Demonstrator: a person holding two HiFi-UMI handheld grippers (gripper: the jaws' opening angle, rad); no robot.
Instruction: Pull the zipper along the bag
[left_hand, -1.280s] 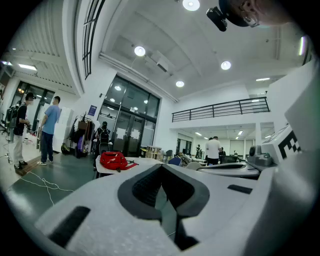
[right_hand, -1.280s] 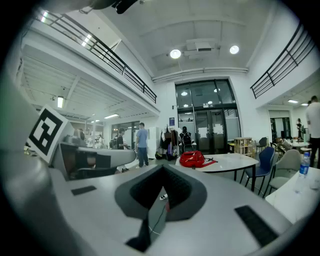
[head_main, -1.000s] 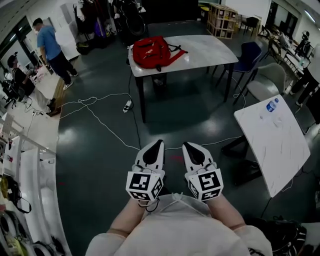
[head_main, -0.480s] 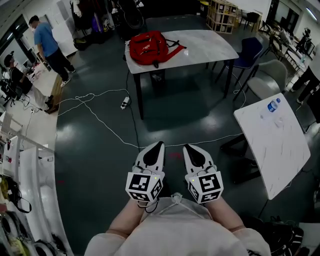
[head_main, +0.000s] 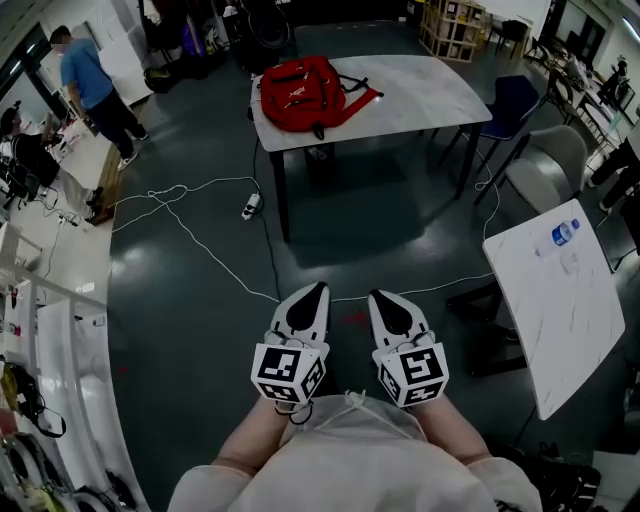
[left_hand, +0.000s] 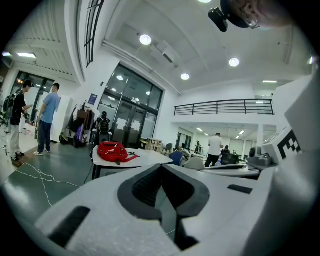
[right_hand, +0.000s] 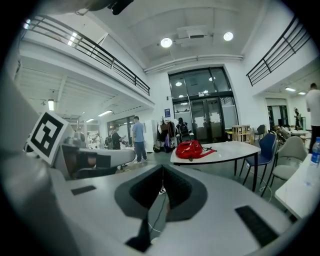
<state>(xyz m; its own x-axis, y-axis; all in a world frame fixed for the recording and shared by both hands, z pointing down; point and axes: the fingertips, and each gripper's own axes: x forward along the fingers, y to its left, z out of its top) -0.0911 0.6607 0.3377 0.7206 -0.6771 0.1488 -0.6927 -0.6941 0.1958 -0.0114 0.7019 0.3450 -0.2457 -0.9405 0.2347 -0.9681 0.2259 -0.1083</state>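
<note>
Looks like the red bag (head_main: 303, 92) is sitting slightly bigger in the head view than a second ago. It's lying on the table (head_main: 420, 95) at 12 o'clock, zipper too small to see. Left hand-held gripper (head_main: 319, 287) and right hand-held gripper (head_main: 378, 294) are hanging at 6 o'clock, well apart from it, both pinching closed on nothing. White cable (head_main: 200, 245) is trailing over the floor (head_main: 180, 330) at 10 o'clock.

Left gripper (head_main: 318, 288), right gripper (head_main: 374, 296) side by side, pointing forward, both jaws together, empty
</note>
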